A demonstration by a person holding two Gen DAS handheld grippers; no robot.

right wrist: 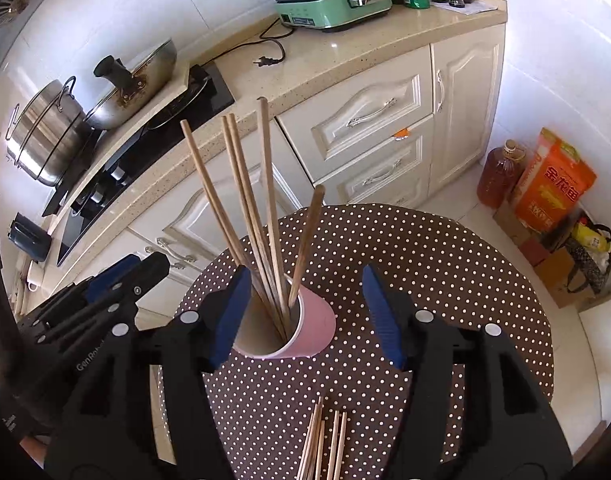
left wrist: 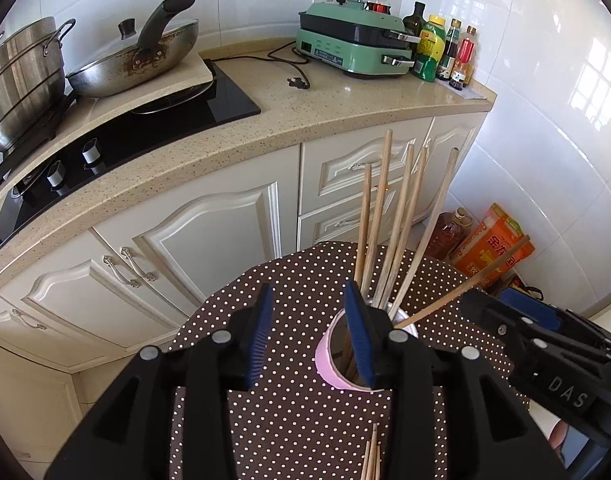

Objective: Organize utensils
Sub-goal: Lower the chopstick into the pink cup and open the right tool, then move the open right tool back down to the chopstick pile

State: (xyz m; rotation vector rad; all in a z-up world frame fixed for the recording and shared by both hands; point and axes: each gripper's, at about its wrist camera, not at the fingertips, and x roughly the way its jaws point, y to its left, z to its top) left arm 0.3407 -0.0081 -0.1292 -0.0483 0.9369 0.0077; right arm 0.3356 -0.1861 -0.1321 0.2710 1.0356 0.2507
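- Both handheld grippers hover over the small round table in the brown white-dotted cloth (right wrist: 445, 264), pointing steeply down.
- In the middle stands the pink paper cup (right wrist: 301, 328), upright, with a bundle of long wooden chopsticks (right wrist: 265, 200) in it, their top ends fanning up and away toward the cream kitchen cabinets (right wrist: 365, 128).
- Right gripper (right wrist: 305, 316): jaws released, standing wide to either side of the cup with nothing pinched; its left blue pad sits just beside the cup's rim, the right one well clear.
- Left gripper (left wrist: 311, 332): jaws part-open and empty; the cup lies off to its right, behind the right-hand blue finger (left wrist: 359, 336), so it isn't lined up on the cup.
- One chopstick leans far out toward the right gripper in the left wrist view; I can't quite tell whether it touches that gripper.
- The next pieces look to be the loose pale chopsticks (right wrist: 323, 444) lying flat on the cloth below the right gripper's fingertips, on the person's side of the cup, long axes running roughly toward the cup.
- The right hand looks nearer; I'd judge it must draw back and drop to reach them.
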